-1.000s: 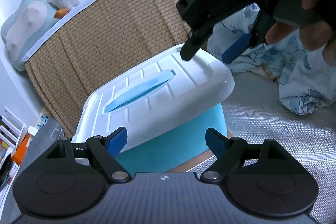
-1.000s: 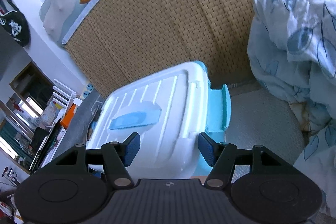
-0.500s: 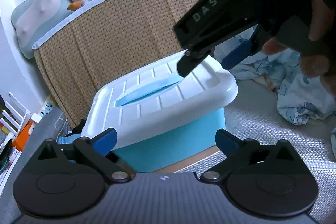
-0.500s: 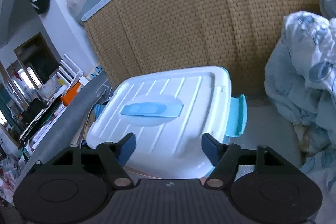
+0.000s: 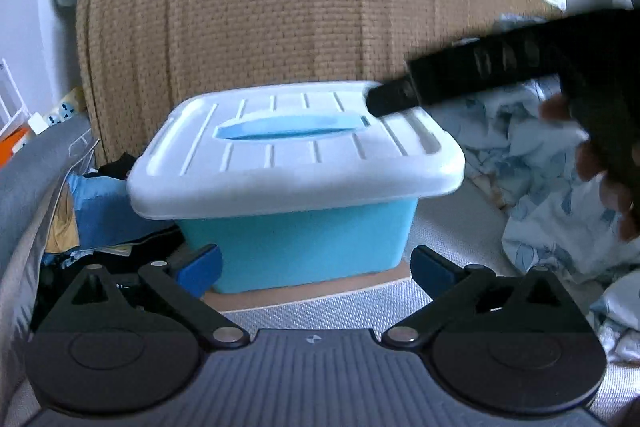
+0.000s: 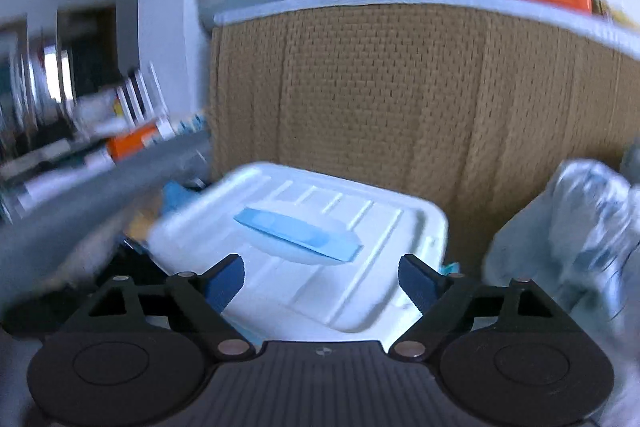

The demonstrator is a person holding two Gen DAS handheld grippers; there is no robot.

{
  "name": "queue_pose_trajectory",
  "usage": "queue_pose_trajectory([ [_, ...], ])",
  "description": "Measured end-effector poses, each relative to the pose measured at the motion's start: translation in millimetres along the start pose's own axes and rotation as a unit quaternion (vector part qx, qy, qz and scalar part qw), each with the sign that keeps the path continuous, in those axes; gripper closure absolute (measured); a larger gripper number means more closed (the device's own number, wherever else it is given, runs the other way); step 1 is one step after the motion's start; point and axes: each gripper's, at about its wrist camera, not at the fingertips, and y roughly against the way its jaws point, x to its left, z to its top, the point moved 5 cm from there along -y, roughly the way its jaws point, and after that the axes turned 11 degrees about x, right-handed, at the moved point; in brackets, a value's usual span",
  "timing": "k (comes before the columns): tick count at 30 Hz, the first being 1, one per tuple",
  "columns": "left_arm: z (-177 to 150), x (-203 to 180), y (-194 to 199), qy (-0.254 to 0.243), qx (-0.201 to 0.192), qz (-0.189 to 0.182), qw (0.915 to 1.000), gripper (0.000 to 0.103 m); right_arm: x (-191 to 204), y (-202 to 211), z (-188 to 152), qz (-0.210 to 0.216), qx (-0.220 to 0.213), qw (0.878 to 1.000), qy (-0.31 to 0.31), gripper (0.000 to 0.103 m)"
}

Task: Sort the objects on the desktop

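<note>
While lid covers blue bin, contents hidden.

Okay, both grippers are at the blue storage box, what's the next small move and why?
Probably lower the right gripper onto the lid's blue handle and close. The white lid is on the box, and both the right and left gripper are open and empty.

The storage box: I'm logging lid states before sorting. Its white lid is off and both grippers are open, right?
Not quite. The white lid is on, covering the blue storage box, as the left wrist view shows. Both the left gripper and right gripper are open.
</note>
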Motion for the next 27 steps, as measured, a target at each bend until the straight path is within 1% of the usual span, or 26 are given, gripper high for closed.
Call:
queue_pose_trajectory([
  [3, 4, 2, 5, -0.008, -0.035, 0.011, 0.9993, 0.000, -3, 0, -1, -0.014, -0.017, 1.000, -0.006, 0.016],
  [6, 8, -4, 5, -0.037, -0.063, 0.019, 0.9972, 0.000, -7, 0, -3, -0.028, -0.033, 0.999, -0.012, 0.016],
  [8, 10, -10, -2, -0.053, -0.057, 0.017, 0.9968, 0.000, -14, 0, -1, -0.037, -0.031, 0.998, -0.033, 0.015],
  [10, 11, -13, -9, -0.052, -0.052, 0.015, 0.9972, 0.000, -20, 2, -2, -0.040, -0.031, 0.998, -0.047, 0.015],
  [15, 16, -22, -15, -0.024, -0.056, 0.006, 0.9981, 0.000, -35, 8, -2, -0.057, -0.033, 0.994, -0.085, 0.015],
  [16, 17, -24, -18, -0.019, -0.054, 0.009, 0.9983, 0.000, -38, 9, -3, -0.063, -0.033, 0.993, -0.095, 0.015],
  [19, 21, -25, -27, 0.000, -0.048, 0.026, 0.9985, 0.000, -49, 8, -4, -0.062, -0.018, 0.987, -0.144, 0.015],
  [22, 23, -21, -35, 0.025, -0.040, 0.036, 0.9983, 0.000, -57, 7, -7, -0.051, -0.010, 0.982, -0.179, 0.015],
  [26, 24, -20, -40, 0.035, -0.034, 0.035, 0.9982, 0.000, -61, 6, -9, -0.064, -0.004, 0.981, -0.181, 0.015],
  [27, 24, -20, -41, 0.035, -0.034, 0.036, 0.9981, 0.000, -60, 5, -9, -0.061, -0.003, 0.982, -0.181, 0.015],
])
